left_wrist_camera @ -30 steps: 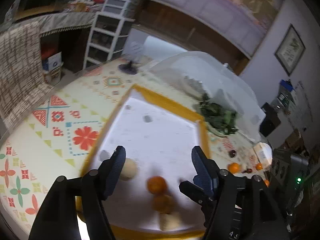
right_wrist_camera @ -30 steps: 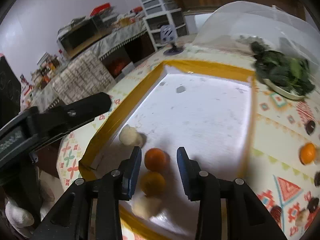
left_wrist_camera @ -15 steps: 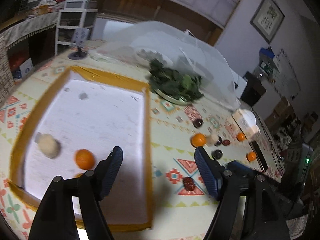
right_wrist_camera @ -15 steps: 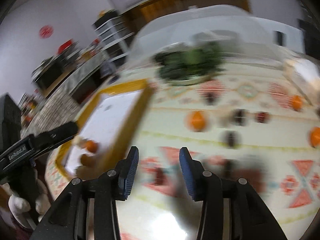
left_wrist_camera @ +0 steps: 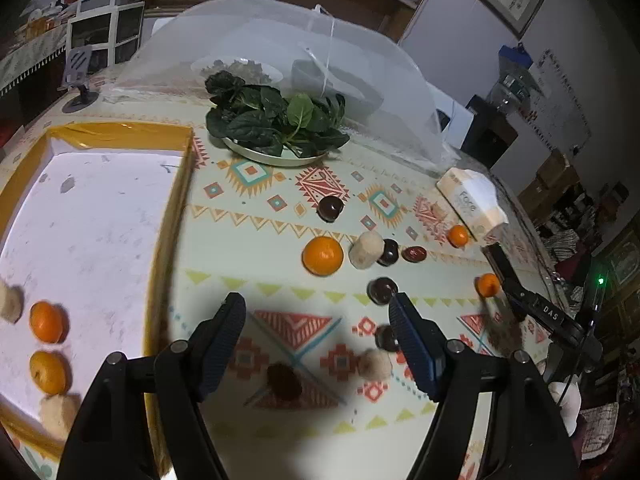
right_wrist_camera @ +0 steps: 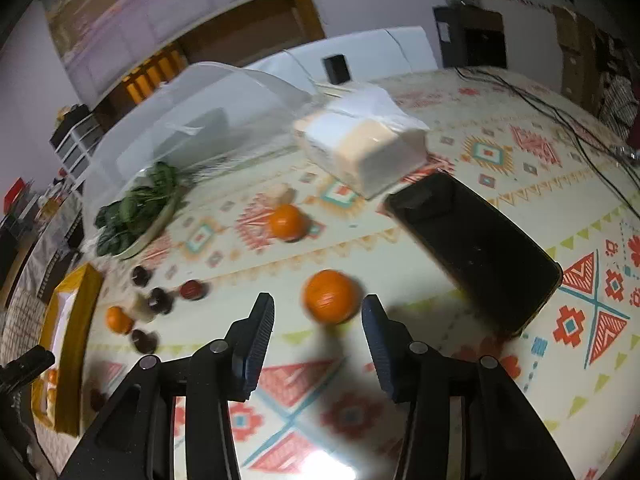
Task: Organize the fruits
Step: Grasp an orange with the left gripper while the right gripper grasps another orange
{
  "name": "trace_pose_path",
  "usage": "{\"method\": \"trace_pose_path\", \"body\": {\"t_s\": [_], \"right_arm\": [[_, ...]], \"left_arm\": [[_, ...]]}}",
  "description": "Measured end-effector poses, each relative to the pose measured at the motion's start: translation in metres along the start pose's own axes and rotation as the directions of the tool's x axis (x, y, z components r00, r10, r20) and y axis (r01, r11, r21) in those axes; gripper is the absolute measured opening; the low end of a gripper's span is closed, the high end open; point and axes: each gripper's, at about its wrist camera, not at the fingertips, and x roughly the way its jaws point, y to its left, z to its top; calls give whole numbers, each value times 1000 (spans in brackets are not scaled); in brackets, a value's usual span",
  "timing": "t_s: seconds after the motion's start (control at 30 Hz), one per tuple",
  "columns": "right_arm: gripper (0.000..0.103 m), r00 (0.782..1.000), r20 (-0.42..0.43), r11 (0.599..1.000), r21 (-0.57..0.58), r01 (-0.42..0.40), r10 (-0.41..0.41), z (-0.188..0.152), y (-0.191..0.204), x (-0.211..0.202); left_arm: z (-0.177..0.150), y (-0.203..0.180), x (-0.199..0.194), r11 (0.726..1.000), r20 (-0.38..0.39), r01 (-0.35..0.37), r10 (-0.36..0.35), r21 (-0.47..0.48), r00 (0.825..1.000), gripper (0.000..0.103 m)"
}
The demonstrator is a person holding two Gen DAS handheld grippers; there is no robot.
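Fingers (right_wrist_camera: 262,332) of both grippers gape empty (right pair widening) over the table; two oranges (left_wrist_camera: 47,321) lie in one tray (left_wrist_camera: 176,196).

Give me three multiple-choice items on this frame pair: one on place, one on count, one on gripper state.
1. Where does the plate of dark green leaves sit?
A. Inside the yellow-rimmed white tray
B. On the patterned tablecloth, partly under the clear dome cover
C. On the black phone

2. How many orange round fruits lie inside the yellow-rimmed white tray?
A. None
B. Two
C. Five

3. What is the state of the right gripper?
A. Clamped on a tissue pack
B. Holding a dark plum
C. Opening, with an orange fruit just ahead of its tips, untouched

Answers: 1 B, the plate rests on the cloth at the dome's edge. 2 B, two oranges show in the tray. 3 C, the orange fruit sits clear of both fingers.
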Motion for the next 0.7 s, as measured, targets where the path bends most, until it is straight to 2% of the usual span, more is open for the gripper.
{"method": "trace_pose_path", "body": {"t_s": [0.07,0.23,0.33,0.63,0.7], "right_arm": [[49,1000,-17,1000,10,-16,16,3,-3,12],[49,998,-53,999,7,-40,40,4,2,32],[51,998,-52,999,-12,-39,38,3,7,38],[51,998,-34,999,-7,-51,50,2,5,39],[51,998,-31,999,-3,-54,54,2,4,39]], "left_arm": [[8,-1,13,1000,-20,-12,12,-12,1000,73],[25,8,49,997,-89,2,-9,-75,996,73],[29,8,69,997,-116,-27,19,-66,993,73],[32,-9,108,999,-151,-48,48,-1,987,74],[32,-15,109,997,-132,-68,72,34,989,73]]}}
